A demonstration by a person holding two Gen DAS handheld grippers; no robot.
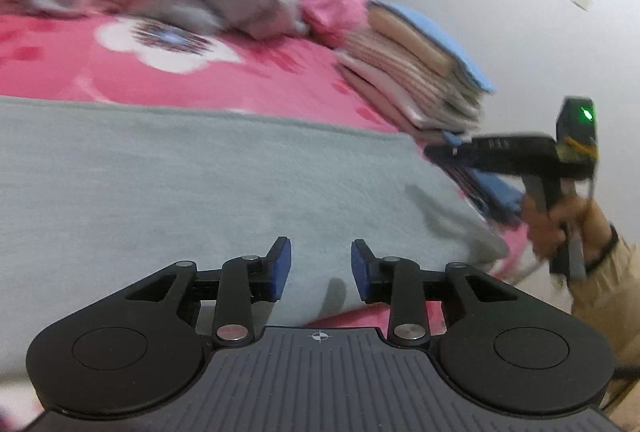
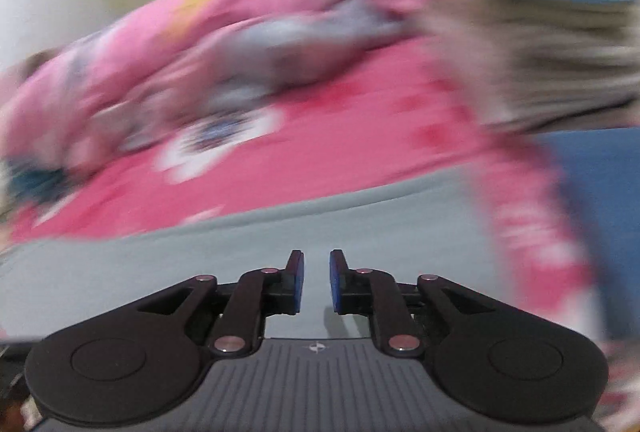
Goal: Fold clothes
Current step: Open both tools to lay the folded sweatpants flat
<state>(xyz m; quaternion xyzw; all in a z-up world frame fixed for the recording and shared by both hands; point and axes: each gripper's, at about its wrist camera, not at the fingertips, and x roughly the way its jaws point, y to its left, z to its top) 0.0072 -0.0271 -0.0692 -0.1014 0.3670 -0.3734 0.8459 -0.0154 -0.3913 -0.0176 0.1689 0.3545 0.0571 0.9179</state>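
While grey garment [image 1: 180, 184] lies flat on pink bedsheet [image 1: 280, 72], left tongs [image 1: 321, 269] apart, empty; right tongs [image 2: 316, 280] narrowly apart, empty; folded stack [image 1: 420, 72] nearby.

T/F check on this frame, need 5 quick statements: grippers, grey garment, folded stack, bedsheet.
1. The left gripper has its jaws apart with nothing between them. True.
2. The grey garment lies spread flat on the pink bedsheet. True.
3. The right gripper is clamped on a blue towel. False: its jaws stand slightly apart, empty, over the grey garment.
4. The folded stack has a red piece on top. False: the top piece is light blue.
5. A crumpled grey cloth lies farther back on the bed. True.
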